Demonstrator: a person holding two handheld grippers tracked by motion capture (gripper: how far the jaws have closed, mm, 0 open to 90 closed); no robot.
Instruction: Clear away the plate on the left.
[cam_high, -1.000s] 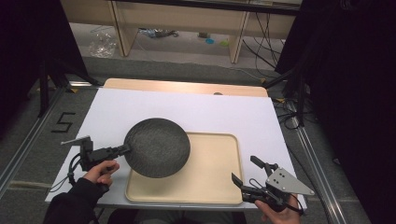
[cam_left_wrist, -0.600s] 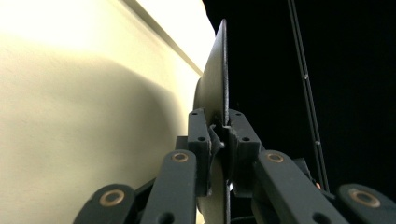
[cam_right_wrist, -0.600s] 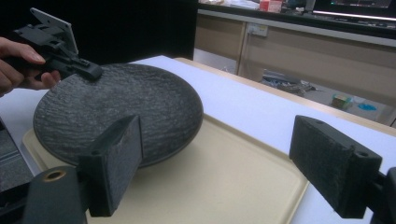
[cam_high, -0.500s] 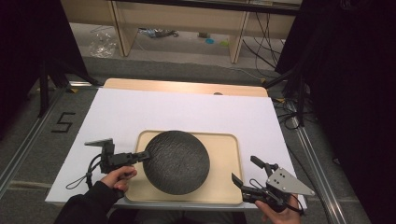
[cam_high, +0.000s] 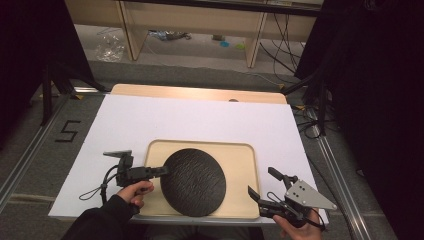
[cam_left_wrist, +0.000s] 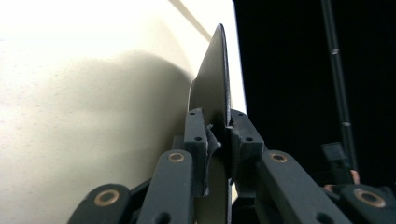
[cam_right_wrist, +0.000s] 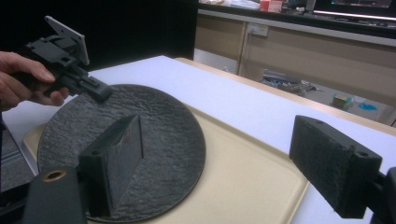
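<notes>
white sheet (cam_high: 200, 125) on table | wooden shelving (cam_high: 200, 20) behind | floor mark "5" (cam_high: 66, 131)

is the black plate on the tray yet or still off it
On it, mostly: the black plate lies over the beige tray, its near edge overhanging the rim. The left gripper grips its left edge.

Left gripper (cam_left_wrist: 217, 133) pinching black plate (cam_left_wrist: 215, 79) edge-on, beige tray (cam_left_wrist: 93, 93) alongside.
</notes>
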